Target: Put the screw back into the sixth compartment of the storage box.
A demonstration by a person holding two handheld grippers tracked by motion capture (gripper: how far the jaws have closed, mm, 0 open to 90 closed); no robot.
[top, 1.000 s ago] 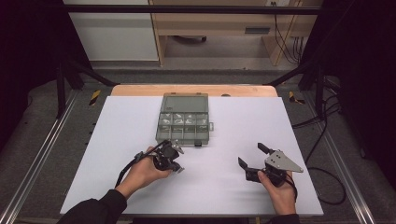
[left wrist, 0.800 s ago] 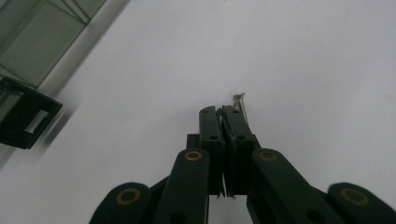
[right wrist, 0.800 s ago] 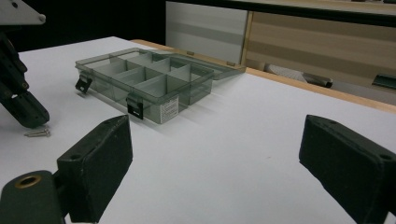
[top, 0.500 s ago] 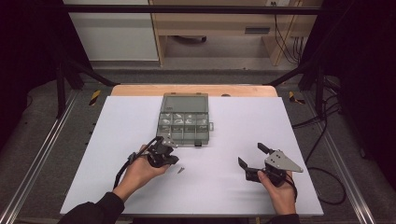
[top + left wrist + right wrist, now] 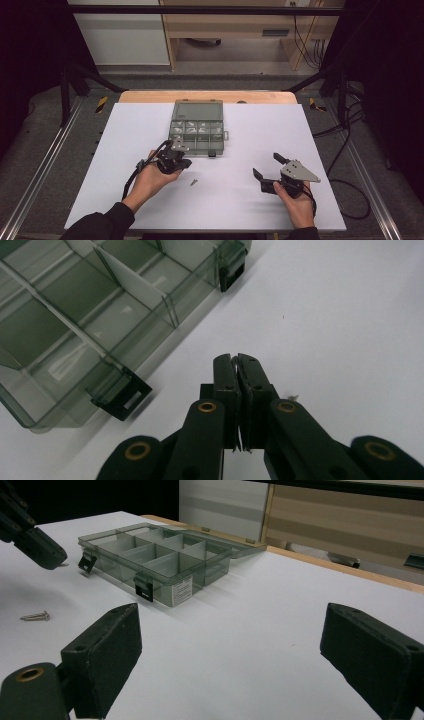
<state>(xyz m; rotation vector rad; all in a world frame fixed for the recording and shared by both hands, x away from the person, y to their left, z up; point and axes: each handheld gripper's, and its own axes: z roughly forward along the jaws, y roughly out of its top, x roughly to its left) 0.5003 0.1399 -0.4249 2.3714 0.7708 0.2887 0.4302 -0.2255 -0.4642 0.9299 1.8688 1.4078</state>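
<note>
My left gripper hangs just off the near left corner of a smoke-grey compartment box. Its jaws are shut on a small screw, and a thin metal tip sticks out at their ends in the right gripper view. In the left gripper view the two pads are pressed together beside the box's front wall and black latches. A second small screw lies loose on the white table, just nearer me than the left gripper. My right gripper rests low at the right, open wide with nothing between its jaws.
The box stands with its lid laid back and has several compartments; some hold small parts. The loose screw lies left of my right gripper's jaws. White tabletop lies around the box. Cables trail off the right edge.
The left gripper has drawn back to the left and slightly toward the box, uncovering the loose screw on the table. The right gripper has kept still.
</note>
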